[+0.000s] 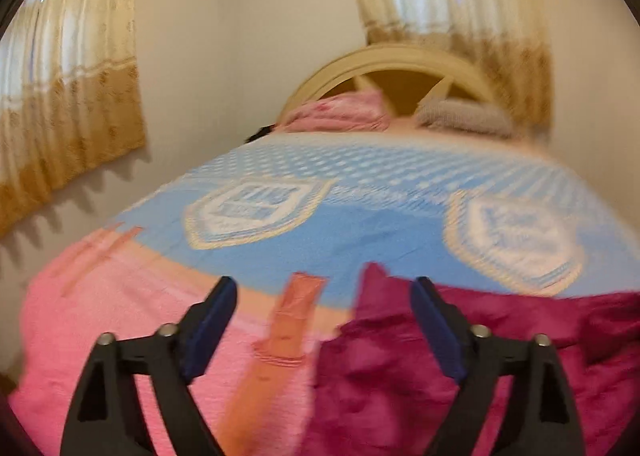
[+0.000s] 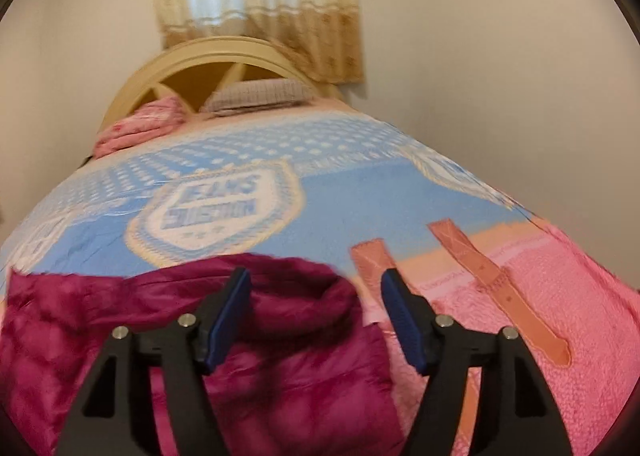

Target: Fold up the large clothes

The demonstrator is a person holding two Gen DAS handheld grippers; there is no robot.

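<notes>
Comparing views, we get different halves of the same bed (image 1: 360,240). Left wrist shows a side window with a gold-and-cream curtain (image 1: 68,96) on the left wall; right wrist misses that and shows bare wall on its right. Right wrist alone shows the full length of the long salmon strap (image 2: 500,288); left wrist only catches the shorter strap (image 1: 288,320) head-on.

Left gripper (image 1: 324,328): jaws spread wide, nothing between the blue pads (image 1: 212,328), nothing held. Right gripper (image 2: 316,316): jaws wide too, nothing clamped; we see fabric below the gap only.

Magenta garment (image 2: 256,344) sits crumpled at the near end of the bed, puffy and slightly glossy, folds bunched into a rounded hump. In the left view the same garment (image 1: 500,356) lies below and right of the gripper; in the right view it lies below and left.

Under it: a pink fuzzy blanket (image 2: 560,320), textured pile. Farther up, a blue sheet (image 2: 360,192) with white dots and shield-shaped crests. At the head: a pink folded bundle (image 2: 140,124), a grey checked pillow (image 2: 260,94), an arched cream headboard (image 2: 224,52), and a curtained window behind. Walls are plain off-white. Both views are motion-blurred.
</notes>
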